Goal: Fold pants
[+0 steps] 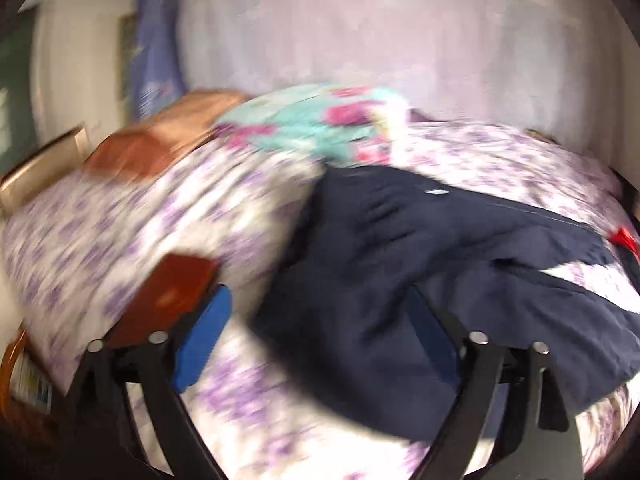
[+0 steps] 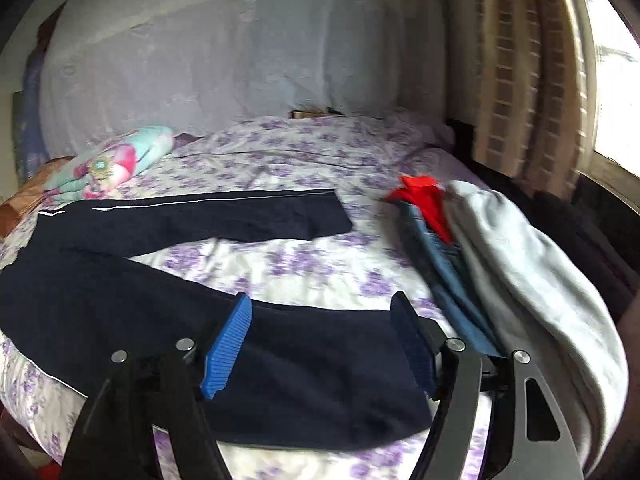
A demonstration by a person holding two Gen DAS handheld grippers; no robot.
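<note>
Dark navy pants (image 2: 160, 280) lie on the bed with the two legs spread in a V, waist to the left. The far leg (image 2: 224, 216) has a thin white side stripe. My right gripper (image 2: 320, 346) hovers open above the near leg close to its hem, and its blue pads (image 2: 228, 344) do not press on the cloth. The blurred left wrist view shows the wrinkled waist end of the pants (image 1: 440, 248). My left gripper (image 1: 320, 340) stands open above that end, with the cloth lying under its right finger.
The bed has a purple-flowered sheet (image 2: 304, 160). A folded teal and pink blanket (image 2: 116, 160) lies at the back left. At the right is a pile of red cloth (image 2: 428, 200), blue jeans (image 2: 448, 276) and a grey garment (image 2: 532, 272). A curtain (image 2: 520, 60) hangs beyond it. Brown wooden bed parts (image 1: 172, 292) show at the left.
</note>
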